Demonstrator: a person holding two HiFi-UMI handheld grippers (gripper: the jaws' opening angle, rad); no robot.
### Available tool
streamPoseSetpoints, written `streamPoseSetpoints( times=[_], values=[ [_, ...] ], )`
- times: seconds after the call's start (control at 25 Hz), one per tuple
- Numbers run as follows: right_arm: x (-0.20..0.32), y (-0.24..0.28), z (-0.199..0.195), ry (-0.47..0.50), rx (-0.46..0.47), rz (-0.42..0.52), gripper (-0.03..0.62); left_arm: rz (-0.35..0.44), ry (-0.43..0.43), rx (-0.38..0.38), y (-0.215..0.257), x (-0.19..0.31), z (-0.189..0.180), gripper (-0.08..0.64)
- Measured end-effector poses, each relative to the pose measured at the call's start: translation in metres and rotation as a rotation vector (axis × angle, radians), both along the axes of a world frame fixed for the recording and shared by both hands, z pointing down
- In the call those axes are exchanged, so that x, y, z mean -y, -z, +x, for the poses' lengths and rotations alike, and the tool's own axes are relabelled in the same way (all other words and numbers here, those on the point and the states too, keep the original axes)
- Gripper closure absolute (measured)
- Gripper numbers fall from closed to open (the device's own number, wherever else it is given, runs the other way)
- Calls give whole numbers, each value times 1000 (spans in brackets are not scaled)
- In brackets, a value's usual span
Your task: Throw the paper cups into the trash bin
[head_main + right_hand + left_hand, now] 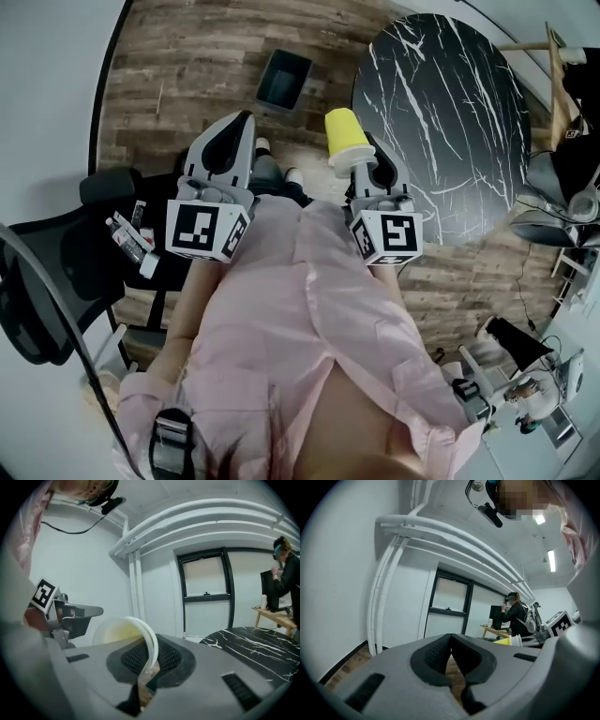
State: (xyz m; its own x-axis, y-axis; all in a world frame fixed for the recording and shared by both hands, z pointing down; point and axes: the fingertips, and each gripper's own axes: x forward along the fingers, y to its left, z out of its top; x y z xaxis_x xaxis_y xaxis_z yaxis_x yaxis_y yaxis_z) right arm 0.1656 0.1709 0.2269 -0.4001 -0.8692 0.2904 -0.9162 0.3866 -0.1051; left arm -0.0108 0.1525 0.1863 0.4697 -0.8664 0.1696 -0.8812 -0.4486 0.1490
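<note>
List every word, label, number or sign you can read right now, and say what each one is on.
No readable words or numbers in any view.
Left gripper, marker cube: black-and-white square code pattern, no letters.
Right gripper, marker cube: same kind of pattern, no letters.
Yellow paper cup: no print shows.
Trash bin: no label shows.
Small items on the black chair: too small to read.
</note>
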Motion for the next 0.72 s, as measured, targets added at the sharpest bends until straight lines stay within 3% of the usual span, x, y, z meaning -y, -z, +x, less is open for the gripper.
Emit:
streamPoseSetpoints(
  times=[0.28,0.72],
  values=[
    [32,8,-33,-47,-28,-9,551,-10,-57,-50,9,50,-29,544],
    [61,3,-71,-163,-28,-37,551,-18,-112,-52,6,96,-77,545]
  ],
)
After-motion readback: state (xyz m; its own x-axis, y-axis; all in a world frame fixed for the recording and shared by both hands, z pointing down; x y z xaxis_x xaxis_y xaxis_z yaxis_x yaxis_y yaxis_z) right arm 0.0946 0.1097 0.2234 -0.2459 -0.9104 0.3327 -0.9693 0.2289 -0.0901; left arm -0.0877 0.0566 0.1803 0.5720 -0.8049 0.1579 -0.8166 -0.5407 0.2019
